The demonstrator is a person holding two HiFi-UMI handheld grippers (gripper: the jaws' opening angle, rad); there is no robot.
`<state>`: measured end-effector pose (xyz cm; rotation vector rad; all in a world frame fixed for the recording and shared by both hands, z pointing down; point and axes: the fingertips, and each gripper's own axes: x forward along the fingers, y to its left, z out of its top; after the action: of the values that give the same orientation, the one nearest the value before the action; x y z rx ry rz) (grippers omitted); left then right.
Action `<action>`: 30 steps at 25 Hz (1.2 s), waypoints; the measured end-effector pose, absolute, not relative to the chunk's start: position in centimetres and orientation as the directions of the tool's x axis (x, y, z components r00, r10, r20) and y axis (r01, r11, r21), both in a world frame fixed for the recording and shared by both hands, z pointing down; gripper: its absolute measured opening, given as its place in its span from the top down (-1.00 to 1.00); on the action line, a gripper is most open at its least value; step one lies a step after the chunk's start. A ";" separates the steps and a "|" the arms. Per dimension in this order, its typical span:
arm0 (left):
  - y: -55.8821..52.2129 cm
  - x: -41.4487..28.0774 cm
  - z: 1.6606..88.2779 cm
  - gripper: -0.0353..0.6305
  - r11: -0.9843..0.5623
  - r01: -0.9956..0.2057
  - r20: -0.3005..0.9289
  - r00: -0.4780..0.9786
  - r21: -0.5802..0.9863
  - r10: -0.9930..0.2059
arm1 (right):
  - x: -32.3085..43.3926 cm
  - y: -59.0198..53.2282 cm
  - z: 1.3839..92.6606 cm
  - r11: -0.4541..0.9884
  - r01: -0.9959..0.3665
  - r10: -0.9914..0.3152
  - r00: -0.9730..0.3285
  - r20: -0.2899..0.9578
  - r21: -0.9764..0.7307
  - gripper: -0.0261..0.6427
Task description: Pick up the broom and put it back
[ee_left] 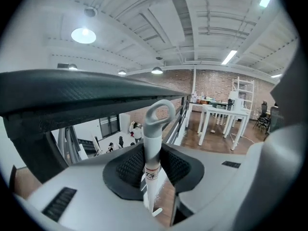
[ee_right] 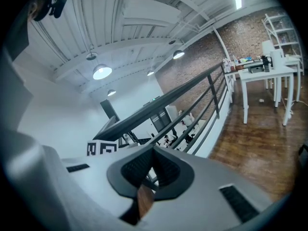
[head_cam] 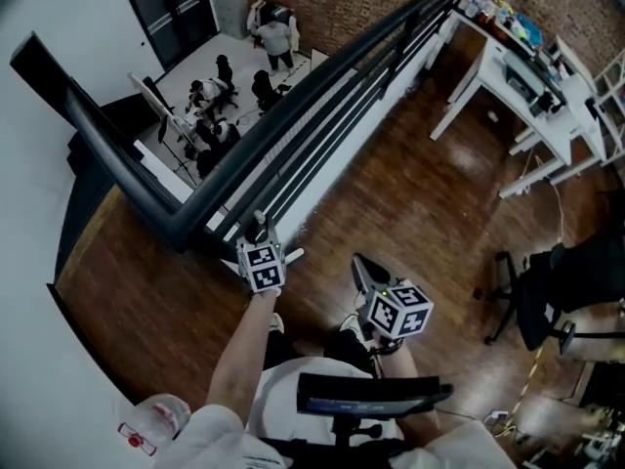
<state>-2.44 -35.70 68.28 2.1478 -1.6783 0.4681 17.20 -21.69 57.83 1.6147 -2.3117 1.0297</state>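
Note:
The broom's pale grey handle (ee_left: 153, 146) stands upright between my left gripper's jaws, its hanging loop (ee_left: 160, 110) rising above them. My left gripper (ee_left: 153, 167) is shut on this handle, both black pads pressing its sides. In the head view the left gripper (head_cam: 260, 234) is held out close to the black railing (head_cam: 293, 115); the broom's head is hidden. My right gripper (head_cam: 366, 274) hangs a little to the right and nearer my body. Its pads (ee_right: 144, 165) meet with nothing between them, so the right gripper (ee_right: 153, 170) is shut.
The black railing runs diagonally along a mezzanine edge, with people (head_cam: 220, 96) on the floor below. White tables (head_cam: 518, 76) stand at the far right on the wooden floor (head_cam: 410, 193). A black office chair (head_cam: 547, 296) is at the right, another chair back (head_cam: 371, 397) by my body.

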 end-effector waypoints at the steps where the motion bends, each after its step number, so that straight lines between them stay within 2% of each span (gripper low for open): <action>1: -35.1 -1.7 67.6 0.60 -0.244 -0.966 0.465 0.253 0.082 -0.848 | 17.2 -21.6 57.8 0.192 -0.871 -0.778 -0.415 0.471 -0.452 0.87; 9: -30.1 3.6 59.5 0.59 -0.424 -0.905 0.395 0.400 0.027 -0.827 | 18.8 -20.8 56.0 0.213 -0.865 -0.812 -0.415 0.411 -0.453 0.87; 20: -29.9 7.9 44.7 0.59 -0.536 -0.841 0.292 0.530 0.064 -0.796 | 22.7 -21.3 51.0 0.241 -0.878 -0.868 -0.385 0.313 -0.413 0.87; 30: -28.2 10.0 41.0 0.59 -0.562 -0.823 0.267 0.560 0.078 -0.784 | 23.9 -20.4 48.8 0.229 -0.878 -0.894 -0.360 0.266 -0.420 0.87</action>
<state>9.98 -28.15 41.03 2.5992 -1.3554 0.2999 23.93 -20.37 48.80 1.7940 -2.4863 0.8154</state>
